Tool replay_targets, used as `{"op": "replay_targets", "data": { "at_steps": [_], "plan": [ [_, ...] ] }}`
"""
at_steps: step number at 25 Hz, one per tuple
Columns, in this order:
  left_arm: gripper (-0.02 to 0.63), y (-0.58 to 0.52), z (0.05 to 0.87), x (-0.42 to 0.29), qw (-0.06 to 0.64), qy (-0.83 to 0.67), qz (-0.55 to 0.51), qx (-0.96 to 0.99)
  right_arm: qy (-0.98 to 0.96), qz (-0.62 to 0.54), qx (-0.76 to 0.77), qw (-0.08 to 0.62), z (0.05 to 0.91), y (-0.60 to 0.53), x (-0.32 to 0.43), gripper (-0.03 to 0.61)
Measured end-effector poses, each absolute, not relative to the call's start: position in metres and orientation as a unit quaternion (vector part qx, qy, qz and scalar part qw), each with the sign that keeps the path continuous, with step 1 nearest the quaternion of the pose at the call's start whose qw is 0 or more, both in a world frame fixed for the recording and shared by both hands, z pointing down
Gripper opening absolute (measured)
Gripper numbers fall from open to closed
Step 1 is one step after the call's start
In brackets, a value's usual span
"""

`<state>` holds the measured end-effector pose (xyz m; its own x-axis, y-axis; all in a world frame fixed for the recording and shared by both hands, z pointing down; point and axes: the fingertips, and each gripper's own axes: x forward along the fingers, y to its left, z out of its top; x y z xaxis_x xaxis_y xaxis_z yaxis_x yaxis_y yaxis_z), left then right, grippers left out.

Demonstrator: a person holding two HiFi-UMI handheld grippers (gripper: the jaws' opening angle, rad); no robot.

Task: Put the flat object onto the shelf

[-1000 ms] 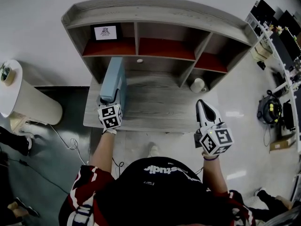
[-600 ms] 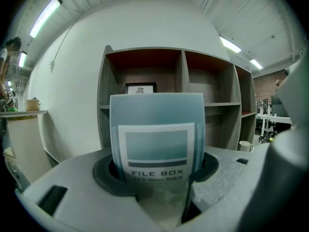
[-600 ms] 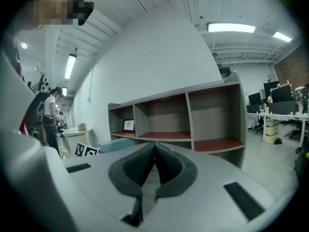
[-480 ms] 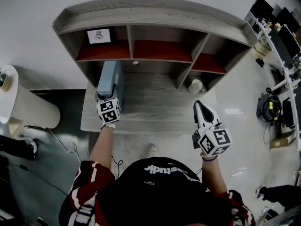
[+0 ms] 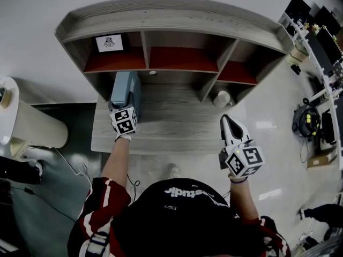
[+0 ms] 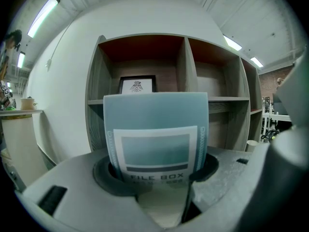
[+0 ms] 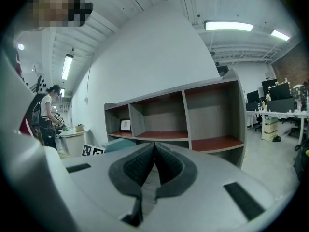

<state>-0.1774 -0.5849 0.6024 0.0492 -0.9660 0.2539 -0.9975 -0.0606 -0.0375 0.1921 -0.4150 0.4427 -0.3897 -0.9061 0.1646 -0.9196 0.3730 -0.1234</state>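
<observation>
A light blue file box (image 5: 124,89) stands on edge over the left side of the desk (image 5: 177,123), just in front of the wooden shelf (image 5: 177,19). My left gripper (image 5: 122,105) is shut on its near end. In the left gripper view the file box (image 6: 157,129) fills the space between the jaws of the left gripper (image 6: 155,172), and the shelf (image 6: 181,66) rises behind it. My right gripper (image 5: 228,118) hovers at the desk's front right. Its right gripper view shows the jaws of the right gripper (image 7: 154,148) shut on nothing.
A framed picture (image 5: 109,42) leans in the shelf's upper left compartment. A white cup (image 5: 223,97) sits at the shelf's lower right. A white round stand (image 5: 24,119) is at the left, workbenches (image 5: 316,47) at the right. A person (image 7: 47,116) stands far off.
My left gripper has carried the file box forward, closer to the shelf's left side. The right gripper has stayed in place.
</observation>
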Motion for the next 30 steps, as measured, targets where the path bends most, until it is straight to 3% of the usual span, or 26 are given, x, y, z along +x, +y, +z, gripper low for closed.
{"op": "replay_targets", "data": {
  "at_steps": [12,18,30],
  "plan": [
    [0.270,-0.597,0.605,-0.175,0.063,-0.677,0.109,0.725,-0.831,0.100,0.546,0.037,0.444,-0.426,0.185,-0.006],
    [0.319,-0.596,0.605,-0.177,0.077,-0.672,0.111,0.728,-0.833,0.100,0.542,0.041,0.445,-0.424,0.180,-0.005],
    [0.325,-0.572,0.558,-0.180,0.061,-0.671,0.078,0.735,-0.842,0.097,0.529,0.039,0.442,-0.404,0.159,-0.005]
  ]
}}
